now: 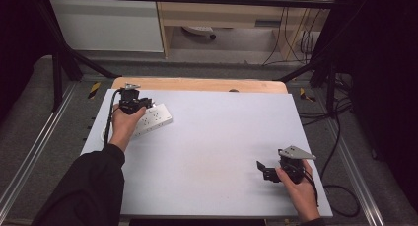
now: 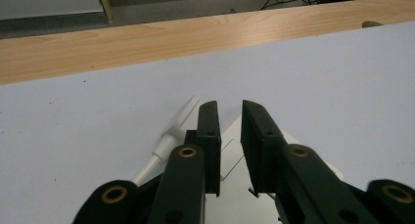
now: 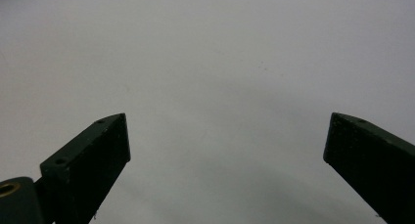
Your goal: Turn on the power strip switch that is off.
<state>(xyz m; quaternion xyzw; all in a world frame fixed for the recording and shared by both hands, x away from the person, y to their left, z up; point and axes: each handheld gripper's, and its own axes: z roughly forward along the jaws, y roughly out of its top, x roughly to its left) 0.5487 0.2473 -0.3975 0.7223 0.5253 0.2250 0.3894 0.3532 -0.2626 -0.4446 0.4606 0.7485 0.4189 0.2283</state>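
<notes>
Power strip [image 1: 154, 118] on white tabletop [image 1: 212, 147], wooden edge [image 1: 197, 84] behind

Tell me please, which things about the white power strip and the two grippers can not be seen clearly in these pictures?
- Power strip, high view: its near end is hidden by the left gripper and hand; the sockets are too small to count.
- Power strip, left gripper view: the black jaws cover most of it, so pad contact cannot be told.
- Cable plug, left gripper view: its lower part is hidden by a jaw.
- Right gripper, high view: jaw tips too small, dark.
</notes>
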